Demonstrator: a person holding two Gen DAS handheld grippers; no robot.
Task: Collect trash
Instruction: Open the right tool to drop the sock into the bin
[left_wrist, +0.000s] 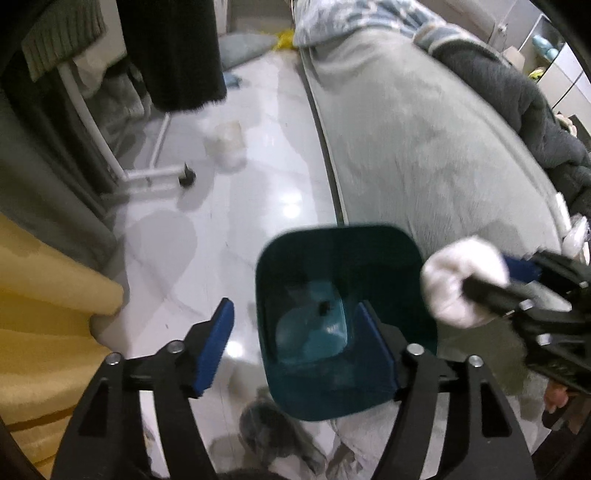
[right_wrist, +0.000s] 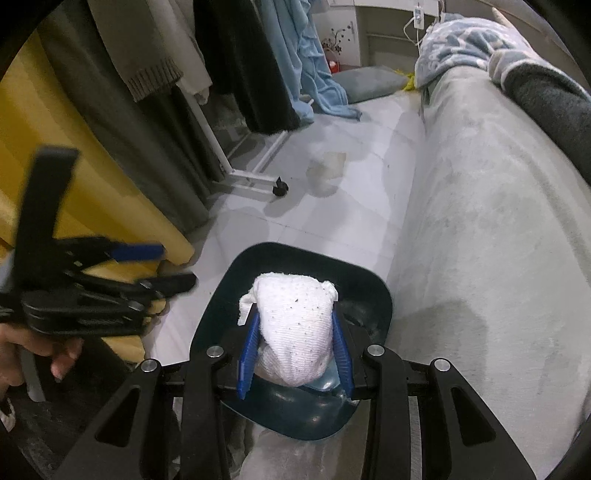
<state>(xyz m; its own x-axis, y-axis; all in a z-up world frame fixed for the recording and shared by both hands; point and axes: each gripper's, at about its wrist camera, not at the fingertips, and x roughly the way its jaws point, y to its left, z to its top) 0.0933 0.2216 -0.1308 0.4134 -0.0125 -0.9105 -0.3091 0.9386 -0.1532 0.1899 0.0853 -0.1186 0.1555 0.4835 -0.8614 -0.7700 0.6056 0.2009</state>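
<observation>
Blue-padded, the right claw (right_wrist: 293, 347) pinched one crumpled white paper wad (right_wrist: 291, 325) above the single dark teal plastic bin (right_wrist: 376, 299) standing on the floor beside the grey bed (right_wrist: 480, 221). Spread and empty, the left claw (left_wrist: 299, 347) straddled the bin's near wall. I judged the wad could catch the rim and tumble onto the tiles if released off-centre.

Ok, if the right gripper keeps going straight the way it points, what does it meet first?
Probably the inside of the dark teal bin: the right gripper, shut on the white wad, points down into its mouth. How far above the bottom it hangs is unclear.
</observation>
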